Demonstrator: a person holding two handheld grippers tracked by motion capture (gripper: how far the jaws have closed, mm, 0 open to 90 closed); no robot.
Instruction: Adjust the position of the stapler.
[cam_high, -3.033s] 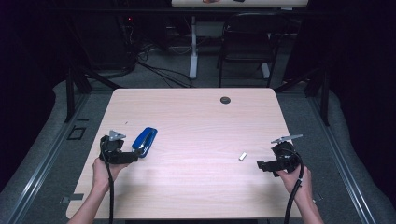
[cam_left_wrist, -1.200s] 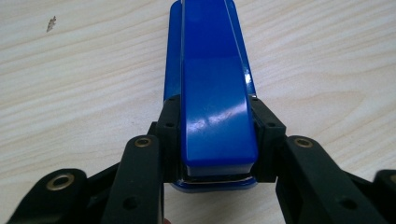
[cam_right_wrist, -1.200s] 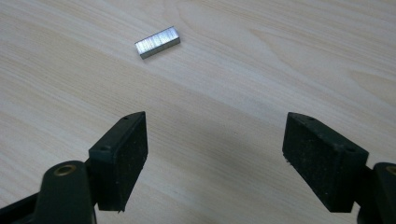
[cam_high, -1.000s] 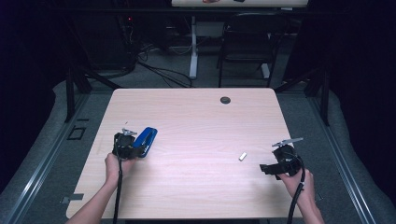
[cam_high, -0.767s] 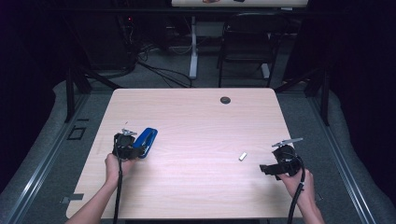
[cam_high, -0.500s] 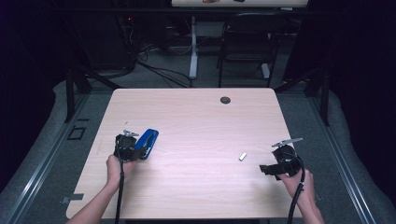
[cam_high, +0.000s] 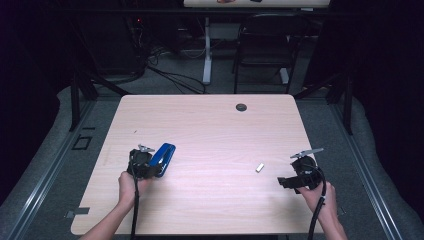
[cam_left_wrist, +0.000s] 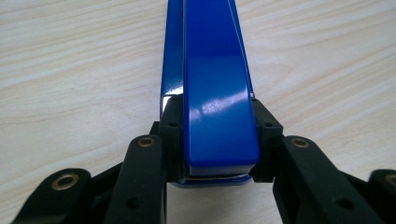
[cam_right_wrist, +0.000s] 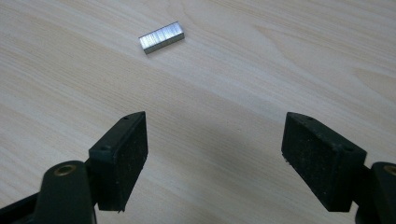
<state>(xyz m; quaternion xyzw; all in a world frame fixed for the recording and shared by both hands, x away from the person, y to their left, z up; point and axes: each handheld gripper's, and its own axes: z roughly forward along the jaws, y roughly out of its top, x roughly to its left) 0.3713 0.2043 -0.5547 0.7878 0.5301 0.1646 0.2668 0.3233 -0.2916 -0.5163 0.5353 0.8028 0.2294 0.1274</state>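
Clamping the blue stapler (cam_left_wrist: 215, 93) at its rear end on the tabletop (cam_high: 210, 130), left tongs (cam_high: 150, 167).
Right tongs (cam_right_wrist: 212, 154) gape empty near the staple strip (cam_right_wrist: 161, 37); the glossy stapler could slip and twist.

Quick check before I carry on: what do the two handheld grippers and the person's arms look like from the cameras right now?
Both the left gripper and right gripper are black, each with a small grey plate on top and a black cable trailing back along the forearm. Their jaw links carry brass-coloured rivets; the right one's pads are flat, black and rough-textured. Forearms are bare, no sleeves in view.
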